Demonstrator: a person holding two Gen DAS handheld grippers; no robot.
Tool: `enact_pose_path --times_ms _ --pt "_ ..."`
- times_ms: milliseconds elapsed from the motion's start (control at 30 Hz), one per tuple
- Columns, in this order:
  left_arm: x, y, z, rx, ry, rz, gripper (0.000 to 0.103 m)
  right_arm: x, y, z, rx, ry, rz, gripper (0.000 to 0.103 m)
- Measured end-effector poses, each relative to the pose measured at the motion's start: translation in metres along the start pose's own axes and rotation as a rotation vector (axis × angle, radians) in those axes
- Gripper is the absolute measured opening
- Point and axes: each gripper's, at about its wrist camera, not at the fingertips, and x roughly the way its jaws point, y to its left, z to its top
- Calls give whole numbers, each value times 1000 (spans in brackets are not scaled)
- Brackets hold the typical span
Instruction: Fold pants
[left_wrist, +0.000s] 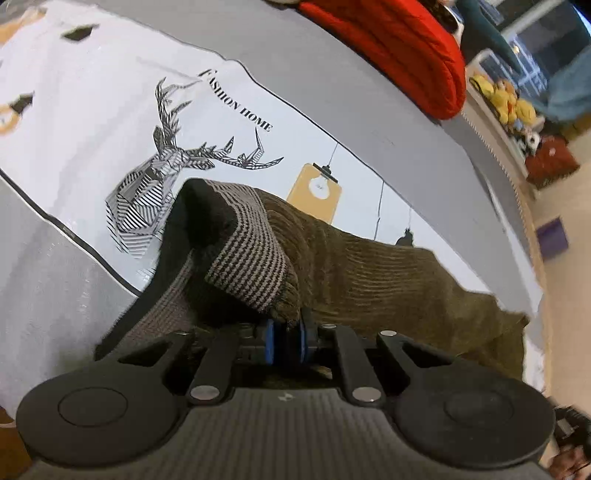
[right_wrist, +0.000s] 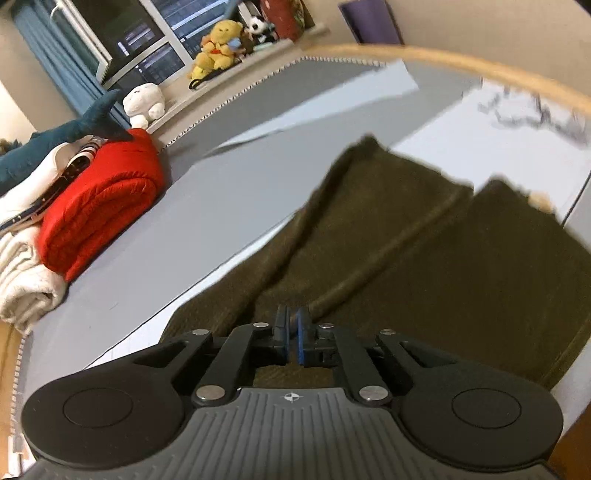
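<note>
Olive-brown corduroy pants (left_wrist: 373, 273) lie on a grey and white printed table cover (left_wrist: 332, 92). My left gripper (left_wrist: 287, 332) is shut on the pants at the striped elastic waistband (left_wrist: 243, 243), which is lifted and folded over. In the right wrist view the pants (right_wrist: 424, 251) spread ahead with both legs side by side. My right gripper (right_wrist: 291, 332) is shut on the near edge of the pants, holding a raised fold of fabric.
A folded red quilted garment (right_wrist: 103, 199) and white folded cloth (right_wrist: 22, 280) lie at the left of the table, also the red one at top right (left_wrist: 406, 51). Plush toys (right_wrist: 218, 44) sit on a shelf behind. The wooden table rim (right_wrist: 461, 70) curves at the far edge.
</note>
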Motion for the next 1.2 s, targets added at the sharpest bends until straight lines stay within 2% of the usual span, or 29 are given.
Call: enact_pose_path --times_ms 67,200,267,433,600,700,867,933,1033,1133,1200 --pt "3 -2 1 5 -5 5 16 18 -1 2 22 27 19 12" --pt "14 -5 3 8 18 20 33 52 3 16 62 43 43 18" --pt "20 -6 4 9 34 41 37 76 10 24 67 55 44 22" --pt "33 -4 10 0 54 74 38 133 12 38 88 87 20 25" --pt "39 -10 15 29 44 121 37 174 -4 53 198 85 23 31" --pt "41 -16 15 65 32 140 30 192 -12 62 272 82 54 32" --pt "42 -19 16 97 23 137 23 213 -13 67 285 77 47 34" --pt "40 -18 16 99 15 130 20 217 -8 68 258 70 36 33" --pt "34 -21 18 115 -11 118 15 217 3 72 192 41 25 7" --pt "23 -22 21 125 -54 92 12 195 15 82 183 1 23 6" --pt "13 -19 23 108 -87 71 12 166 26 88 166 -33 25 6"
